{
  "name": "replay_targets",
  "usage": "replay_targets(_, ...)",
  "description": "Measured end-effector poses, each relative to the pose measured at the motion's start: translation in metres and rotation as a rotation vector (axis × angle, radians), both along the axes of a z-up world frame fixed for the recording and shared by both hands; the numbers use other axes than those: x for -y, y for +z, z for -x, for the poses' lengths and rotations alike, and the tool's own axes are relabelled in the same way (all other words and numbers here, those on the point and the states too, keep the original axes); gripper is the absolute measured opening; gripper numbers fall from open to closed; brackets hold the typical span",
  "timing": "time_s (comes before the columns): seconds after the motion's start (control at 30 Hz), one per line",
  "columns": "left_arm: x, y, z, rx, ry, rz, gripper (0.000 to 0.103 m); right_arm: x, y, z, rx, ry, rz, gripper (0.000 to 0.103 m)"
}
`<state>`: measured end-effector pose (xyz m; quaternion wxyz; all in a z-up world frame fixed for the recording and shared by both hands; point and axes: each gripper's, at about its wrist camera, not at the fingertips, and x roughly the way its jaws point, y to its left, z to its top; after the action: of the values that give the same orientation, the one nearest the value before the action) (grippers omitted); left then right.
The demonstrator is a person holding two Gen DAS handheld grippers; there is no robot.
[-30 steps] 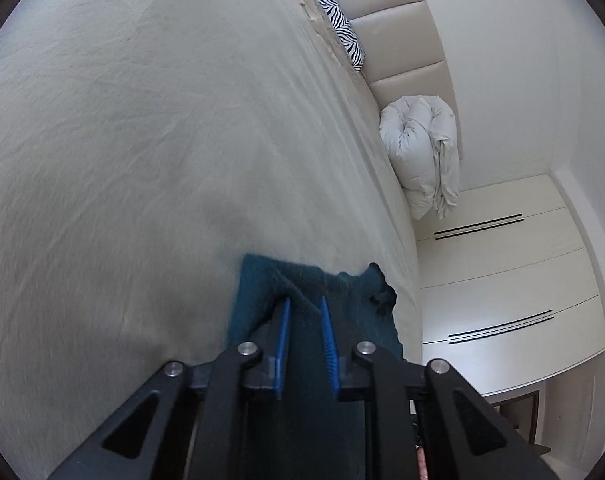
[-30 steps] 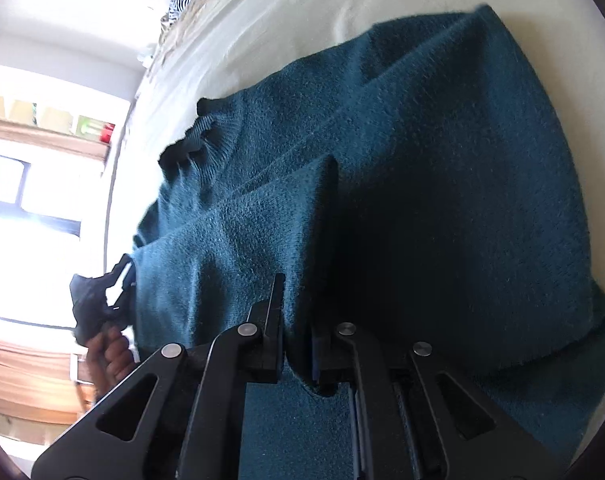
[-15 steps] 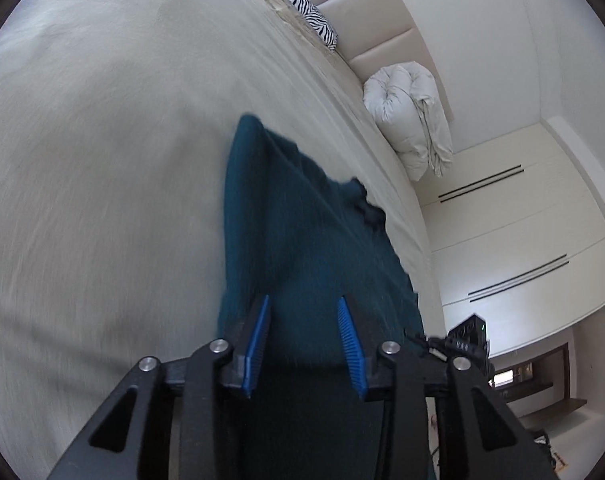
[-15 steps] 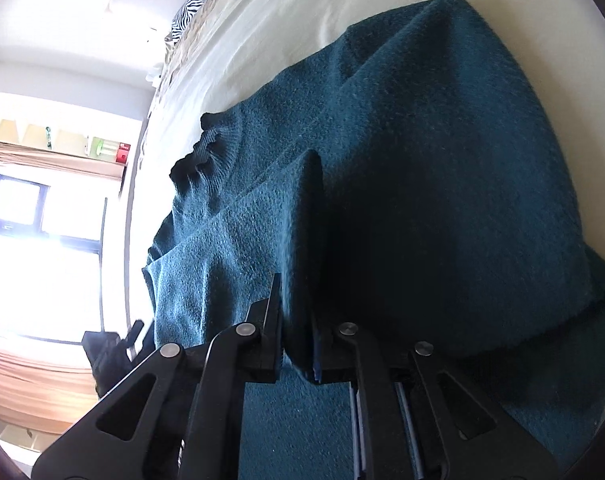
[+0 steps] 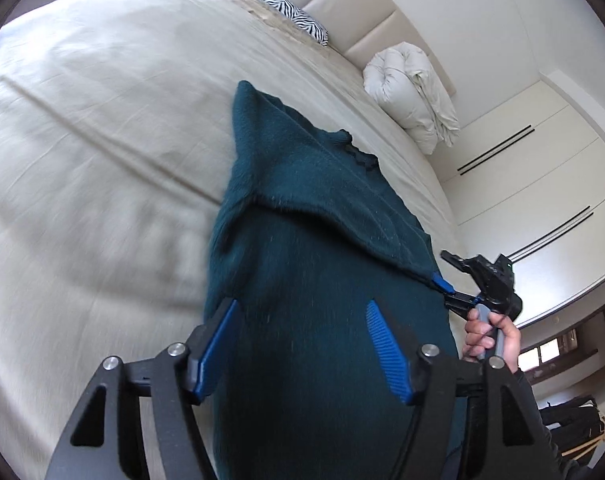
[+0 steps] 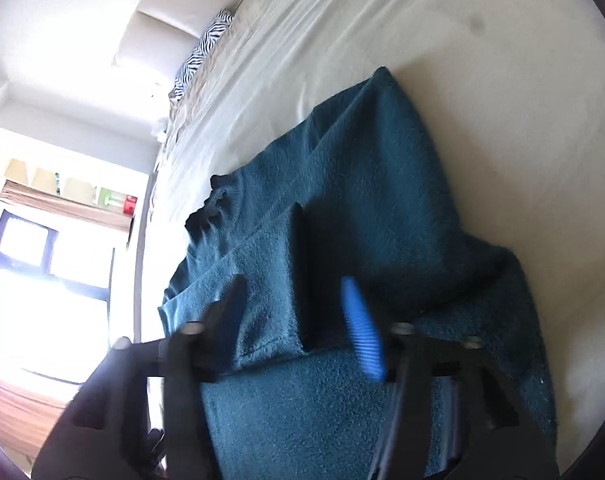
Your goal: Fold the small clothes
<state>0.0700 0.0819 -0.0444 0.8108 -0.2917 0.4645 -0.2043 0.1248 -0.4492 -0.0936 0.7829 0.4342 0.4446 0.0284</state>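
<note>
Teal sweater [image 5: 310, 208] spread on the beige bed [image 5: 94, 128], part folded, well short of the zebra pillow [image 5: 290, 14] at the headboard. Left tongs [image 5: 302, 336] wide open over the sweater, gripping nothing. Right tongs [image 6: 298, 320] also spread apart above the folded flap, empty.

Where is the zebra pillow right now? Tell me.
The zebra pillow lies at the far end of the bed, against the padded headboard. In the left wrist view it sits top centre, beyond the teal sweater and left of the rolled white duvet.
</note>
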Motion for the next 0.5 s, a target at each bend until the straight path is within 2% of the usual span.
replay_targets(0.17,0.000,-0.003,0.039,-0.048,0.011,-0.100,0.072,-0.017,-0.002,-0.003,-0.004,0.113,0.190,0.050)
replay_targets(0.27,-0.009,-0.006,0.061,-0.078,0.028,-0.122,0.075,-0.018,0.017,0.011,-0.043,0.085,0.287,0.050)
replay_targets(0.33,-0.013,-0.008,0.075,-0.115,0.030,-0.111,0.075,-0.019,0.032,0.027,-0.030,0.072,0.351,0.052)
replay_targets(0.5,-0.017,-0.012,0.113,-0.163,0.006,-0.075,0.075,-0.015,0.056,0.090,0.044,0.115,0.321,0.052)
